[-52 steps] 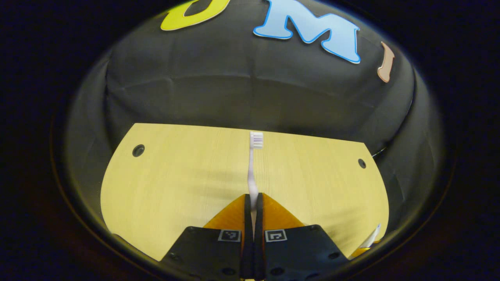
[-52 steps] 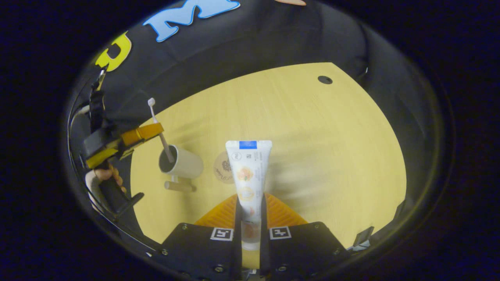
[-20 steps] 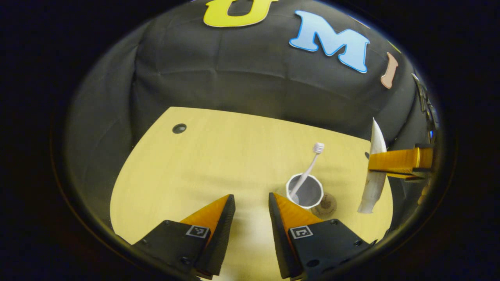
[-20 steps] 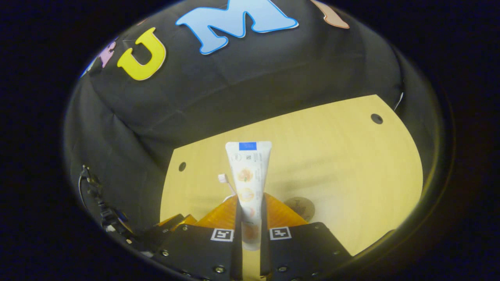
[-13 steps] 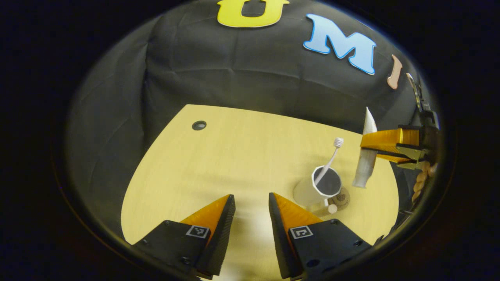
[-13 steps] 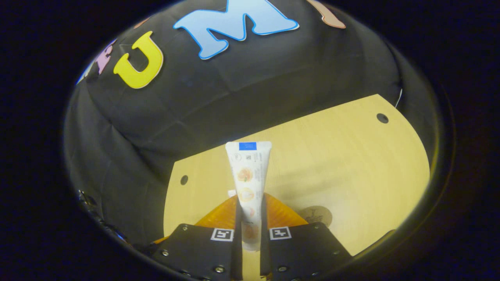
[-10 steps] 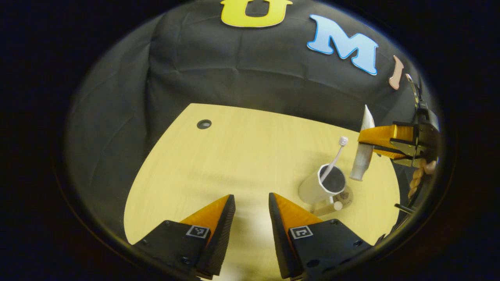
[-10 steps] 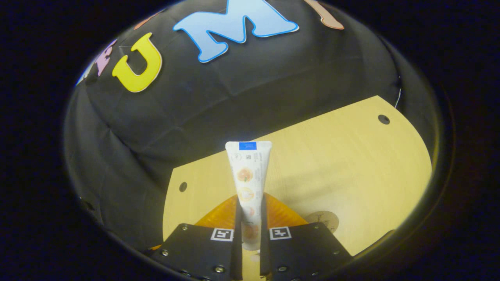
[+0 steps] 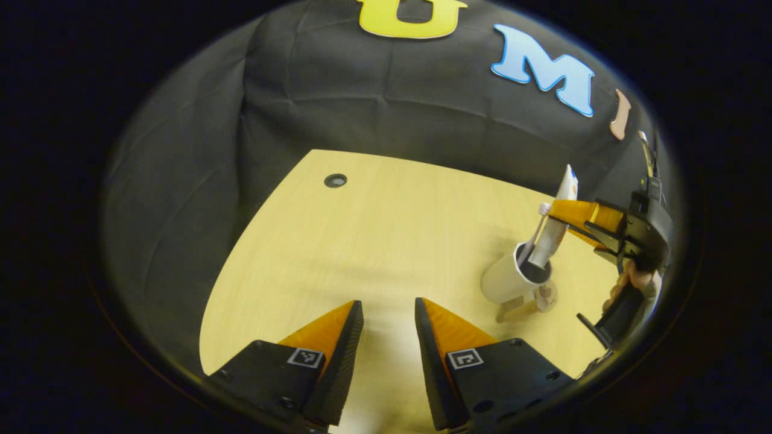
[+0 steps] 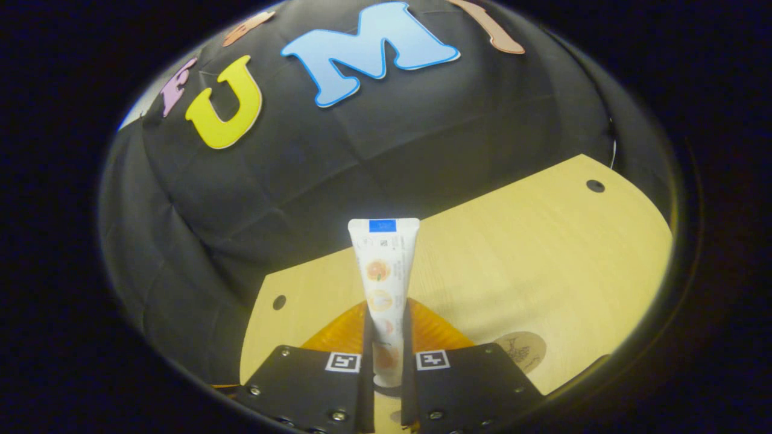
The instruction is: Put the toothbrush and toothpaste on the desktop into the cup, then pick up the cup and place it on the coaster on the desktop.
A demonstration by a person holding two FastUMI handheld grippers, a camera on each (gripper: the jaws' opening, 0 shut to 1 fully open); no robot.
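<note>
Right gripper (image 10: 386, 337) clamps toothpaste (image 10: 383, 271) — cap end in cup (image 9: 512, 278).

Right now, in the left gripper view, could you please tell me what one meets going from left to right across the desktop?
Round hole in the desktop → left gripper → white cup → toothpaste tube → right gripper → hand.

I see a pale wood-grain desktop (image 9: 374, 241) across the lower middle of the left gripper view, one round dark hole (image 9: 335, 179) near its upper left corner. Behind it hangs the creased black cloth wall (image 9: 374, 102). Soft shadows band the wood.
</note>
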